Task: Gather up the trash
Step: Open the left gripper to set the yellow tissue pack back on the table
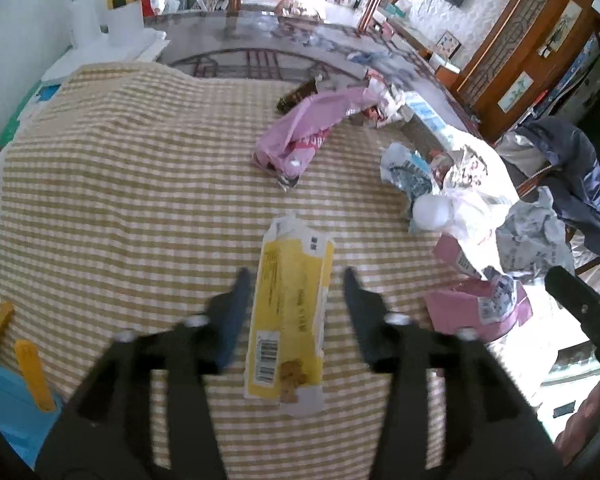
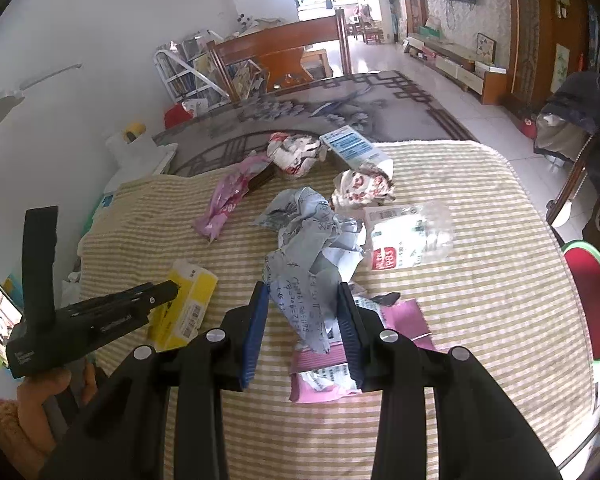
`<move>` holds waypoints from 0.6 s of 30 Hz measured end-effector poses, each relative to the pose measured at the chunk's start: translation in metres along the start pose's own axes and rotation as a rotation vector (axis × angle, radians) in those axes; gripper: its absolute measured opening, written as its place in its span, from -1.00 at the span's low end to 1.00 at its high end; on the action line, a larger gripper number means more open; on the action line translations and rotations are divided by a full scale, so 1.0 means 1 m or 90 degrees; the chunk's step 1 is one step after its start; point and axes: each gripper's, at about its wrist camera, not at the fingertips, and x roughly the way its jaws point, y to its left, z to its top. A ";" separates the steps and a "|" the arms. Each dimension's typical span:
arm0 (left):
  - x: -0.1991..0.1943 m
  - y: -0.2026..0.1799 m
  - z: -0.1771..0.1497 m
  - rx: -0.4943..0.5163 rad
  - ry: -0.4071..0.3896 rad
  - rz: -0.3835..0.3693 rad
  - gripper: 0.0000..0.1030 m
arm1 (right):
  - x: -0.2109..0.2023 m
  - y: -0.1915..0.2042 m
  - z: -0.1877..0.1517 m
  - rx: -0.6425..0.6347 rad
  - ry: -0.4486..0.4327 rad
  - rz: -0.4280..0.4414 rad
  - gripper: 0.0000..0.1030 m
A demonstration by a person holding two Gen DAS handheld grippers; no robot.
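Note:
A yellow snack wrapper (image 1: pixel 290 320) lies on the checked tablecloth (image 1: pixel 120 184) between the fingers of my left gripper (image 1: pixel 296 276), which is open around it without touching. The wrapper also shows in the right wrist view (image 2: pixel 186 304), under the left gripper (image 2: pixel 100 312). My right gripper (image 2: pixel 303 292) has its jaws on both sides of a crumpled grey paper (image 2: pixel 304 264) with handwriting; I cannot tell whether they press on it. A pink packet (image 2: pixel 324 372) lies under that paper.
More trash lies on the table: a pink bag (image 1: pixel 300 128), a clear plastic bag with a red label (image 2: pixel 408 236), crumpled printed wrappers (image 2: pixel 364 186), a blue-white carton (image 2: pixel 352 146). Yellow clips (image 1: pixel 32 374) sit at the left edge. A red stool (image 2: pixel 588 300) stands right.

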 end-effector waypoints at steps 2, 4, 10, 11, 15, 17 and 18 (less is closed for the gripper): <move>-0.001 0.002 0.000 -0.005 0.001 0.001 0.20 | -0.003 -0.004 0.001 0.008 -0.008 -0.004 -0.33; -0.002 0.004 0.001 -0.011 -0.001 0.002 0.31 | -0.004 -0.005 0.003 0.011 -0.011 -0.005 -0.33; 0.003 0.006 -0.002 0.012 0.013 0.023 0.47 | -0.001 -0.001 0.006 0.000 -0.028 -0.009 -0.33; 0.006 0.007 -0.003 0.014 0.019 0.025 0.47 | -0.001 -0.001 0.005 0.001 -0.029 -0.010 -0.33; 0.021 0.007 -0.012 0.020 0.048 0.031 0.47 | 0.002 -0.007 0.001 0.009 -0.024 -0.014 -0.33; 0.028 0.005 -0.015 0.027 0.058 0.036 0.47 | 0.003 -0.010 -0.001 0.011 -0.021 -0.018 -0.33; 0.031 0.003 -0.017 0.031 0.063 0.039 0.47 | 0.005 -0.011 -0.002 0.013 -0.019 -0.020 -0.33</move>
